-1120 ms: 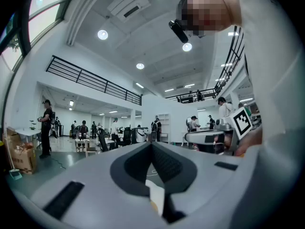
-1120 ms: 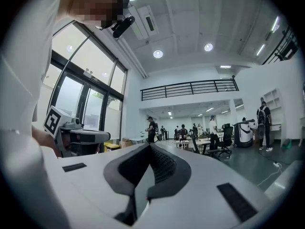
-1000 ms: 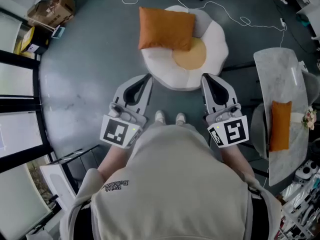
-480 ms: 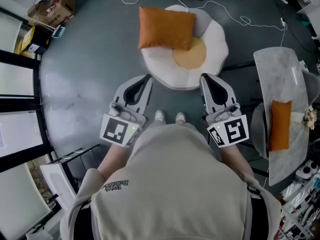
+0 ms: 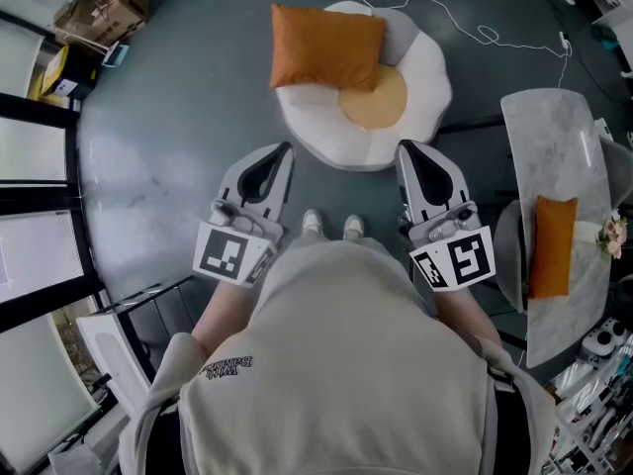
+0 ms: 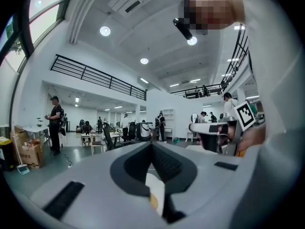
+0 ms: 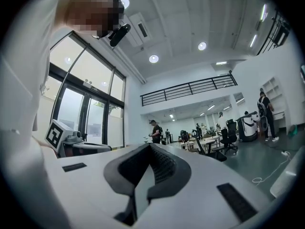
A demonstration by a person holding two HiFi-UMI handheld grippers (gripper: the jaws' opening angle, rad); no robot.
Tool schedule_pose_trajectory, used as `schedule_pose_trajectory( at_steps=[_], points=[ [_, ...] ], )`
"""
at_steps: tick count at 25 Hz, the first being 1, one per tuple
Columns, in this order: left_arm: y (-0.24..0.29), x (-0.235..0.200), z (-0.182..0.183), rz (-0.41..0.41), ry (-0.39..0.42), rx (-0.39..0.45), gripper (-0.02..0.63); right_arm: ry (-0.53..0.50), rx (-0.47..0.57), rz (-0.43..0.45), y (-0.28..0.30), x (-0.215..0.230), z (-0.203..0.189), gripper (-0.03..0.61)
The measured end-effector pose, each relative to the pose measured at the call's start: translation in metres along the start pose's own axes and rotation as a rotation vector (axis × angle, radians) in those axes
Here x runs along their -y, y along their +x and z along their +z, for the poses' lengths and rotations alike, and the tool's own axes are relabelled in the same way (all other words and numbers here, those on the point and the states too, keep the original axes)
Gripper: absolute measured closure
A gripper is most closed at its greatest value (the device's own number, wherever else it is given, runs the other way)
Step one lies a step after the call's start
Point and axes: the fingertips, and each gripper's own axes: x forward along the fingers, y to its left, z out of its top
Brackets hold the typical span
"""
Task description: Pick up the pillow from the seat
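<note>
Big open hall w/ a grey polished floor [image 5: 168, 117], glazed wall panels [image 5: 30, 156] along my left edge and a mezzanine railing [image 6: 95, 73] high up in the gripper views. Marble-top table [image 5: 554, 156] at right, cut off by the frame.

Round white seat [image 5: 326, 132] w/ a yellow centre sits on the floor straight ahead. The orange pillow [image 5: 326, 47] lies on its far-left part, overhanging the rim and covering a bit of the yellow.

Left gripper [image 5: 282, 148] and right gripper [image 5: 404, 148] are held level just short of the seat, well apart from the pillow. Both have jaws pressed together, nothing in them.

A second orange cushion [image 5: 552, 247] is near the table; what it rests on is mostly hidden. Thin white cable [image 5: 475, 33] runs out of frame at the top. My torso blocks the near floor except the shoes [image 5: 331, 226].
</note>
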Motion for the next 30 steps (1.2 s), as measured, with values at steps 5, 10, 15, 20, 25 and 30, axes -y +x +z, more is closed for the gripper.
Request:
schedule_pose_trajectory(
  at_steps=[5, 10, 15, 20, 25, 30],
  points=[
    [0.005, 0.011, -0.007, 0.032, -0.006, -0.017, 0.603, -0.018, 0.002, 0.013, -0.009, 0.014, -0.003, 0.571],
    [0.006, 0.023, -0.012, 0.057, -0.002, -0.023, 0.603, -0.026, -0.007, 0.037, -0.016, 0.021, -0.01, 0.571],
    [0.007, 0.03, -0.018, 0.066, -0.003, -0.042, 0.603, -0.026, -0.017, 0.049, -0.016, 0.028, -0.016, 0.571],
    [0.018, 0.021, -0.016, 0.08, 0.013, -0.028, 0.604, -0.06, -0.01, 0.044, -0.009, 0.037, -0.017, 0.571],
    [0.033, 0.006, -0.016, 0.079, 0.015, -0.008, 0.603, -0.064, -0.01, 0.033, -0.001, 0.048, -0.021, 0.571],
    [0.056, -0.007, -0.024, 0.051, 0.006, -0.013, 0.603, -0.064, -0.017, 0.008, 0.015, 0.061, -0.028, 0.571]
  ],
)
